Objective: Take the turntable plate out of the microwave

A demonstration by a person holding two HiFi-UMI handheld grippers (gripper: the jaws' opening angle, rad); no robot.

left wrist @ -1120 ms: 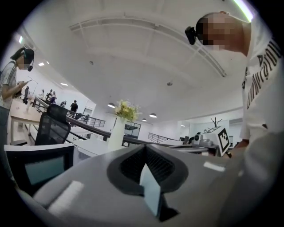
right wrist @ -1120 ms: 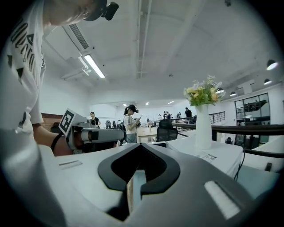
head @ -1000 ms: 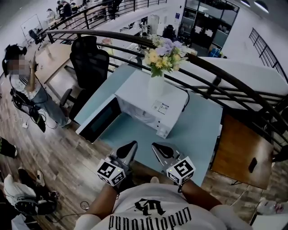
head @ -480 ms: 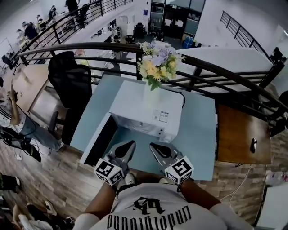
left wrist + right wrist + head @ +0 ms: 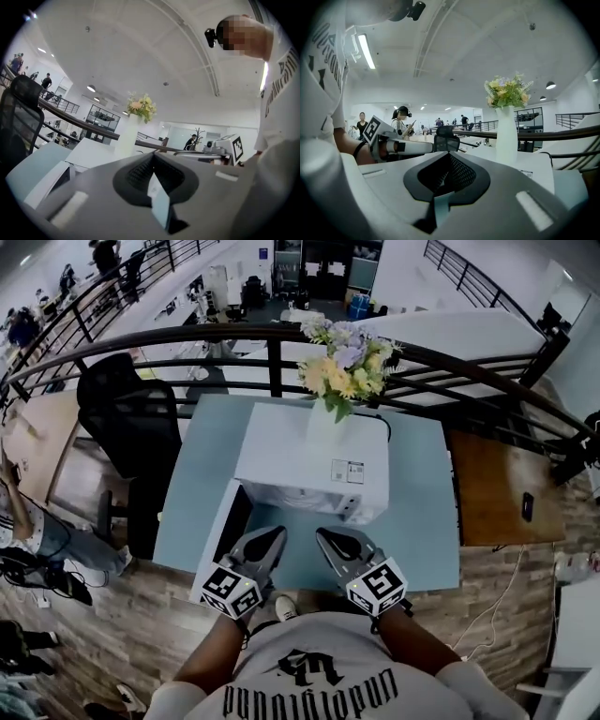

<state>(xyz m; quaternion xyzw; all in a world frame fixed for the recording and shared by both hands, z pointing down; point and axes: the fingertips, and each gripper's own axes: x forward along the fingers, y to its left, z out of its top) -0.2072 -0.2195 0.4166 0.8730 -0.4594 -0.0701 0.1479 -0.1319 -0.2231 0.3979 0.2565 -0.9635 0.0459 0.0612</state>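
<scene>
Down at the bottom centre of the head view, the left claw (image 5: 271, 541) has its jaws pressed together with nothing between them; its own view shows the two tips meeting on empty air. Just beside it to the right is the right claw (image 5: 330, 542), and it's the same story: jaws together, nothing held. Both point up-frame over the near edge of the pale blue table (image 5: 422, 512), aimed at the front of the white microwave (image 5: 314, 465) and close to it, but not touching.

Moving outward, the microwave door (image 5: 223, 538) is swung open toward the lower left of the frame, with its dark window showing. So the way in looks clear, and that part of the job is done. The turntable plate itself can't be seen in any view. From above, the microwave's top covers the cavity, so my guess is that the plate sits inside, untouched.

On top of the microwave is a white vase (image 5: 325, 432) of flowers (image 5: 345, 362), worth watching if the box gets nudged. A black office chair (image 5: 131, 423) sits at the left.

Nearly everything is left, I'd say: part a claw's jaws, reach into the cavity, grip the plate's rim, lift it and draw it out.
</scene>
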